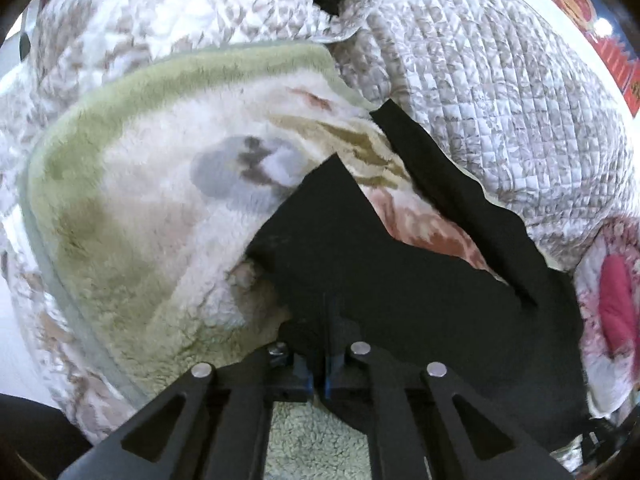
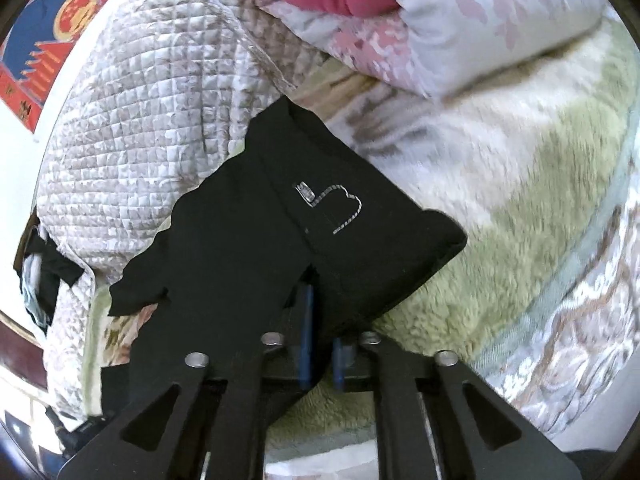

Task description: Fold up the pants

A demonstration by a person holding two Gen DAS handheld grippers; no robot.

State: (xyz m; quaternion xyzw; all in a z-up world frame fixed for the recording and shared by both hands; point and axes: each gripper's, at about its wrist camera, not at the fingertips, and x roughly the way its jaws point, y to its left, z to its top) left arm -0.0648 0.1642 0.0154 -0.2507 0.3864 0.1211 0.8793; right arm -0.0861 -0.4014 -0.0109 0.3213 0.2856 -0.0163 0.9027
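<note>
Left wrist view: the left gripper (image 1: pixel 318 364) has its jaws drawn together on a fold of the black pants (image 1: pixel 360 264), the blue pads pinching the dark cloth at the near edge. From the grip the pants spread away over the fleece blanket (image 1: pixel 160 184) (cream with a green border and a faded floral print), one narrow strip of black cloth (image 1: pixel 452 192) running along the blanket's far right edge, where it meets the quilted bedspread (image 1: pixel 500 92). A pink-patterned pillow (image 1: pixel 612 292) lies to the right of the blanket, and a red and blue poster (image 1: pixel 580 12) shows on the wall beyond the bedspread. Right wrist view: the right gripper (image 2: pixel 322 344) is likewise closed on the pants (image 2: pixel 248 232), its pads clamping a fold of the garment at the near edge. The cloth lies raised and bunched over the fleece blanket (image 2: pixel 520 200), with a small stitched emblem (image 2: pixel 340 208) (a pale outline) facing the camera. The quilted bedspread (image 2: pixel 140 128) lies left of the blanket, the pillow (image 2: pixel 440 28) beyond it, and the poster (image 2: pixel 52 40) at the upper left.
</note>
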